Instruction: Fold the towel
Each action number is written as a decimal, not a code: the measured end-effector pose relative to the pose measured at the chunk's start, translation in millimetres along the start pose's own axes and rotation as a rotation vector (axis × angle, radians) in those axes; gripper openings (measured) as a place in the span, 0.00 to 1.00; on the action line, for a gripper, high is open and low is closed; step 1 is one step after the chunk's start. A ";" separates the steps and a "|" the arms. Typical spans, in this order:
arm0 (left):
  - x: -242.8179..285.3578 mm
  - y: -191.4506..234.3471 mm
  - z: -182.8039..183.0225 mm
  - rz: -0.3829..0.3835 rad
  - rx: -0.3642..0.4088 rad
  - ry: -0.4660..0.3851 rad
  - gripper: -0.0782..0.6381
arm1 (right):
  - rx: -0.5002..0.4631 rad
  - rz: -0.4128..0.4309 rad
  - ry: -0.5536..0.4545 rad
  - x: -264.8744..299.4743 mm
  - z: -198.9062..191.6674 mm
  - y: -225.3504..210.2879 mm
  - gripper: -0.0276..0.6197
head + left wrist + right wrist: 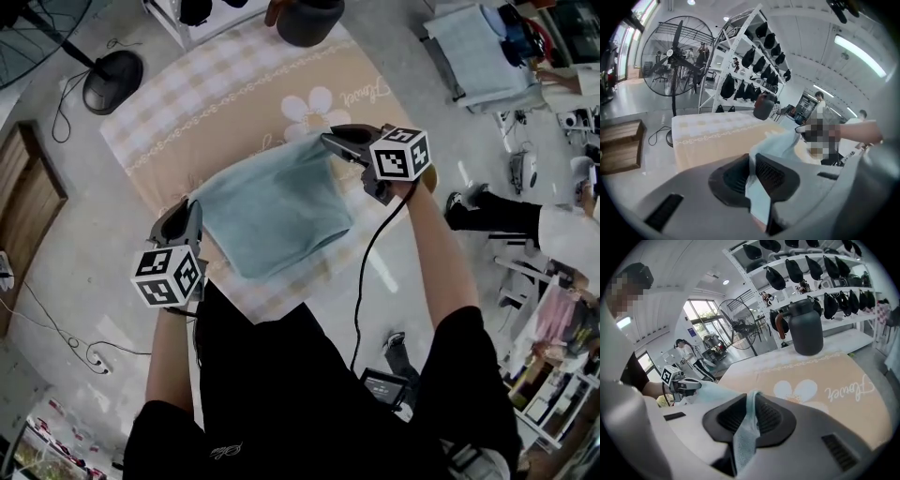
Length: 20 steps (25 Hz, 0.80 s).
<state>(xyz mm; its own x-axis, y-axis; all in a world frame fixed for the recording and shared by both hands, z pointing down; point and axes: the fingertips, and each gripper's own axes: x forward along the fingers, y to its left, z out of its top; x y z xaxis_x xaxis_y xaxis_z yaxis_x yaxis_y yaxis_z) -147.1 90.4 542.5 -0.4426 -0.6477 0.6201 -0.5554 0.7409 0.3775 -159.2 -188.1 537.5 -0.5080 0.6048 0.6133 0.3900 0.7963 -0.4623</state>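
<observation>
A pale blue-green towel hangs stretched between my two grippers above the table. My left gripper is shut on its near left corner, and the cloth runs pinched between the dark pads in the left gripper view. My right gripper is shut on the far right corner; in the right gripper view the towel edge is clamped between the pads. Each gripper shows in the other's view: the right gripper, the left gripper.
The table wears a tan and white checked cloth with a flower print. A dark jug stands at its far edge. A floor fan, a wooden pallet and shelving with dark bags surround it. People stand at the right.
</observation>
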 end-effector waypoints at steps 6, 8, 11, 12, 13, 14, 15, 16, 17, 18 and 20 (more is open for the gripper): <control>-28.5 -29.1 -13.3 -0.004 0.024 -0.022 0.17 | -0.022 0.016 -0.005 -23.8 -16.8 18.0 0.13; -35.8 -38.2 -18.5 -0.015 0.026 -0.027 0.17 | -0.027 0.020 -0.012 -32.5 -23.2 23.1 0.13; -43.3 -49.7 -28.0 -0.027 0.038 -0.025 0.17 | -0.031 0.022 -0.016 -43.4 -34.9 28.5 0.13; -45.3 -53.2 -31.5 -0.030 0.041 -0.023 0.17 | -0.032 0.022 -0.016 -46.5 -38.9 30.2 0.13; -47.3 -56.6 -35.3 -0.032 0.042 -0.021 0.17 | -0.032 0.021 -0.016 -49.5 -42.9 31.7 0.13; -49.0 -59.9 -39.5 -0.035 0.041 -0.018 0.17 | -0.034 0.019 -0.015 -52.2 -47.3 33.3 0.13; -50.5 -63.0 -44.3 -0.036 0.041 -0.014 0.17 | -0.036 0.016 -0.013 -54.8 -52.0 34.7 0.13; -52.0 -65.8 -49.4 -0.038 0.041 -0.009 0.17 | -0.039 0.014 -0.010 -57.1 -57.1 36.3 0.13; -53.6 -68.5 -54.7 -0.038 0.041 -0.004 0.17 | -0.041 0.012 -0.007 -59.1 -62.3 38.0 0.13; -55.5 -71.0 -59.8 -0.039 0.041 0.001 0.17 | -0.043 0.011 -0.004 -60.9 -67.5 40.0 0.13; -59.2 -76.0 -69.5 -0.041 0.039 0.010 0.17 | -0.045 0.010 0.002 -64.4 -77.2 43.7 0.13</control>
<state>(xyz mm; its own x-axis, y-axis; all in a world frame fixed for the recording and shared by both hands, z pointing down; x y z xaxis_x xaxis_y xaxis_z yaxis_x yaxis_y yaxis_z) -29.8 84.8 524.9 -0.4116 -0.6756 0.6117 -0.6001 0.7060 0.3760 -50.2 -192.5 527.3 -0.5025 0.6125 0.6101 0.4292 0.7894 -0.4390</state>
